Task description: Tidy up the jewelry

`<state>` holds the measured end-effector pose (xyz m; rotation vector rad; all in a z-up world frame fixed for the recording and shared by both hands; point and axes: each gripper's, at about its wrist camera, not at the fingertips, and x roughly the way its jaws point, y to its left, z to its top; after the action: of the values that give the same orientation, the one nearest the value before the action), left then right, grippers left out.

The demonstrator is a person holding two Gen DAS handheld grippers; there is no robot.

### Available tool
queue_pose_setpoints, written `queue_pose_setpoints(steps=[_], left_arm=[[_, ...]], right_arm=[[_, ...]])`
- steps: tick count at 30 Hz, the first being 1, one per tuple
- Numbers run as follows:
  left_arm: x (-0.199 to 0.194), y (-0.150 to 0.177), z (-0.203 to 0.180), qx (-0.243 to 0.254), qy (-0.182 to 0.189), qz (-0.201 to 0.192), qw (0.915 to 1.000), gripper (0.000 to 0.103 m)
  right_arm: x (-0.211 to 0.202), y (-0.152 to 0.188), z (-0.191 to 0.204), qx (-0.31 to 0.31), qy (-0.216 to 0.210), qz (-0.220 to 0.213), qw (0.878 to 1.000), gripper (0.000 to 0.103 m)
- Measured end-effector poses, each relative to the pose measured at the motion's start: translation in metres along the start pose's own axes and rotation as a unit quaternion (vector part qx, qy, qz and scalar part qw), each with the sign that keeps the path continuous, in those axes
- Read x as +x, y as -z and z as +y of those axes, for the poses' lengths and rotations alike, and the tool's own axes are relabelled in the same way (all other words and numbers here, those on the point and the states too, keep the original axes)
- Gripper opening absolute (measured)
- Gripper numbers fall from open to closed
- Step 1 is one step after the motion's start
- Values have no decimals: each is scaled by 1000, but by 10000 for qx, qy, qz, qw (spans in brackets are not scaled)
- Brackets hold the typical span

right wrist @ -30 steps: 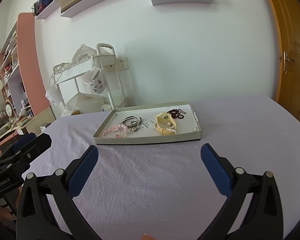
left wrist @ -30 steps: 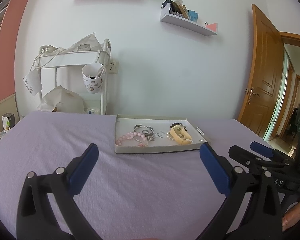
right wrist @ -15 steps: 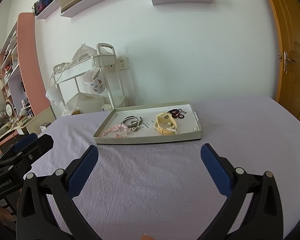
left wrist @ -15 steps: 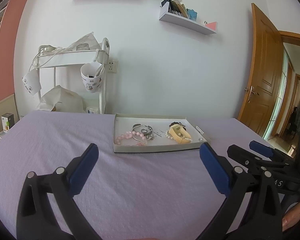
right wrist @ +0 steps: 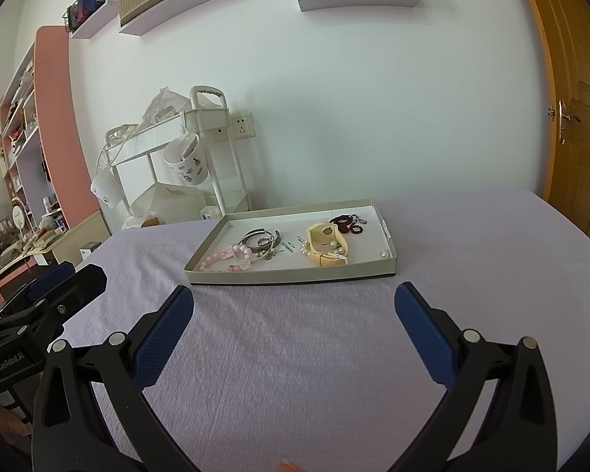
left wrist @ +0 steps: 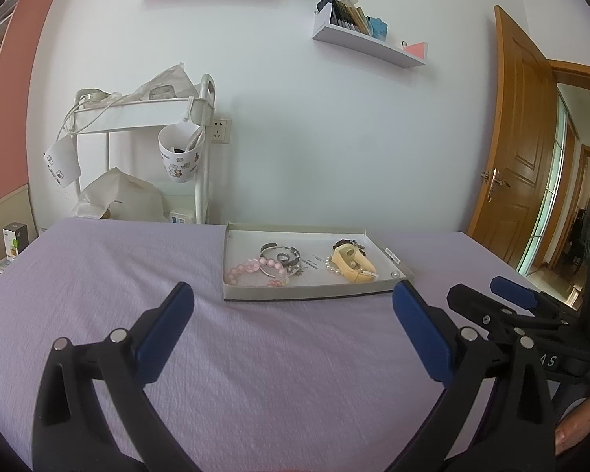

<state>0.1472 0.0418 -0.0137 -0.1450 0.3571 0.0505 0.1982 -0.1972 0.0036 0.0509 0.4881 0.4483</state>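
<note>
Jewelry sits heaped in a shallow white tray toward the far edge of the surface, which is covered in a lilac textured cloth. In the tray's left half lies a pink bead bracelet, touching a cluster of silver bangles just to its right. In the right half a cream-coloured cuff stands on its edge with pale pearls against its left side, and a dark red bead bracelet lies near the tray's far right corner. A single loose pearl rests by the right wall, near the front corner.

The right gripper hangs over the near part of the surface, well short of the tray, its blue-padded fingers spread wide with nothing between them. The left gripper is likewise over the near edge, its fingers released and empty. From the left wrist view the tray lies ahead between the two finger tips, apart from both, and the right gripper shows at the right side, off the surface's right edge.

Beyond the far edge, against the wall, stands a white trolley with a patterned cup hung on it.
</note>
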Motion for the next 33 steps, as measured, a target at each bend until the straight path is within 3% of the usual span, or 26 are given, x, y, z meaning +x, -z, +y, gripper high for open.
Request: queue_pose_setpoints(steps=[33], left_arm=[[4,0,0,-91,6,46,9999,101]], right_arm=[[2,0,-2,6,6,5,10000,102]])
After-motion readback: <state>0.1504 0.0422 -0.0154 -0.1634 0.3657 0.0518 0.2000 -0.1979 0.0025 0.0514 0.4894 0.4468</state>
